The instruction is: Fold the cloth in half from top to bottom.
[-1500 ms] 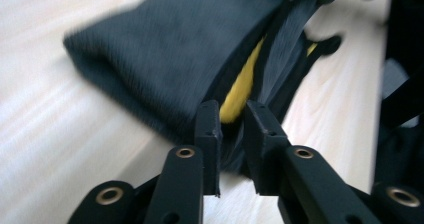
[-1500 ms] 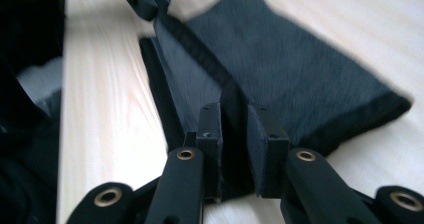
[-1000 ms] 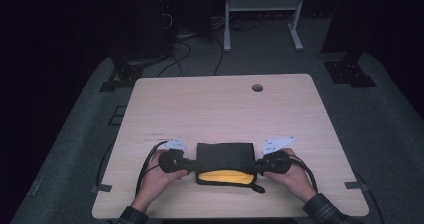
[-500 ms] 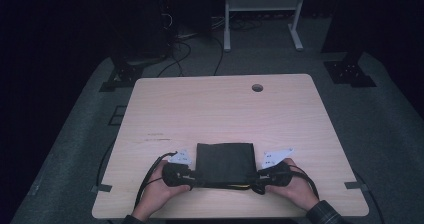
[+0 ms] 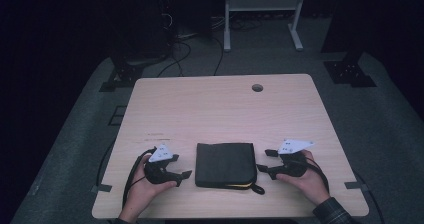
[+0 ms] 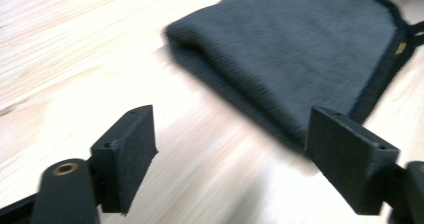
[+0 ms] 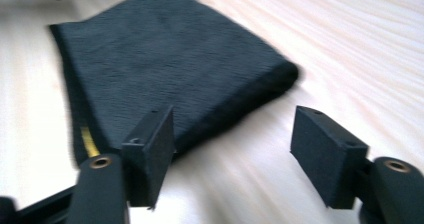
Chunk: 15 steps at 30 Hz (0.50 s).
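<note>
My left gripper (image 5: 186,175) sits in my left hand (image 5: 145,189) near the front of the counter (image 5: 210,104), just left of the folded black cloth (image 5: 225,164). Its fingers (image 6: 127,154) have just been opening and now stand spread with nothing between them, clear of the cloth's edge. The cloth lies flat on the counter between my two hands, a thin yellow strip showing along its near edge and a small loop (image 5: 258,188) at its right corner. On the right, my right gripper (image 5: 263,161) points at the cloth from my right hand (image 5: 307,179); its fingers (image 7: 152,149) have also just been opening, spread and empty
</note>
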Each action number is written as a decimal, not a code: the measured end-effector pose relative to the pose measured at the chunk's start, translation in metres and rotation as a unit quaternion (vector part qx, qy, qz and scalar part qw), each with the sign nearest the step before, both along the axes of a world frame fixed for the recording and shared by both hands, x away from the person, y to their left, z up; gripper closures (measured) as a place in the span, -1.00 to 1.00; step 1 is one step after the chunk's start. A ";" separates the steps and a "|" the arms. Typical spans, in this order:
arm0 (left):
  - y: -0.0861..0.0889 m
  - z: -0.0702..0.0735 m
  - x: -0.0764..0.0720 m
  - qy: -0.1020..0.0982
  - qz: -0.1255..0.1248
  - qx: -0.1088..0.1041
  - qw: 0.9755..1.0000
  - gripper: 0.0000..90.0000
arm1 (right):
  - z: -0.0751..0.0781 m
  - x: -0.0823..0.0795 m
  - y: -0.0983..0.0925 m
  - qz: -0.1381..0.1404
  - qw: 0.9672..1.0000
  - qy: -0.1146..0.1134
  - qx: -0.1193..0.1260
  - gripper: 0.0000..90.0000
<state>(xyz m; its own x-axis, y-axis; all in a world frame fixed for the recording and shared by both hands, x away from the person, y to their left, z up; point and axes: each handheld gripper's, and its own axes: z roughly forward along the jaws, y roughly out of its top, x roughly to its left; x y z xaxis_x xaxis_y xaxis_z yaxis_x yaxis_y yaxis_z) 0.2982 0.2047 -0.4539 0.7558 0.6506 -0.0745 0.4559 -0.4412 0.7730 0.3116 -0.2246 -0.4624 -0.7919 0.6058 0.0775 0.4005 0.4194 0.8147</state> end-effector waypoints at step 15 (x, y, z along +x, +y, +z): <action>0.055 -0.021 -0.006 0.019 0.071 0.055 0.996 -0.78 | -0.006 -0.003 -0.056 -0.086 0.996 0.015 -0.011 -0.47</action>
<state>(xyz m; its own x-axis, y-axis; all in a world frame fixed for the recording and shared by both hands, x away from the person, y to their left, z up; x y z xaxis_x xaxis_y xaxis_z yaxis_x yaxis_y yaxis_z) 0.2923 0.2599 -0.4744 0.6535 0.7566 -0.0229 0.5473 -0.4515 0.7047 0.3087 -0.2810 -0.4687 -0.6738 0.7341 0.0843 0.4920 0.3607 0.7923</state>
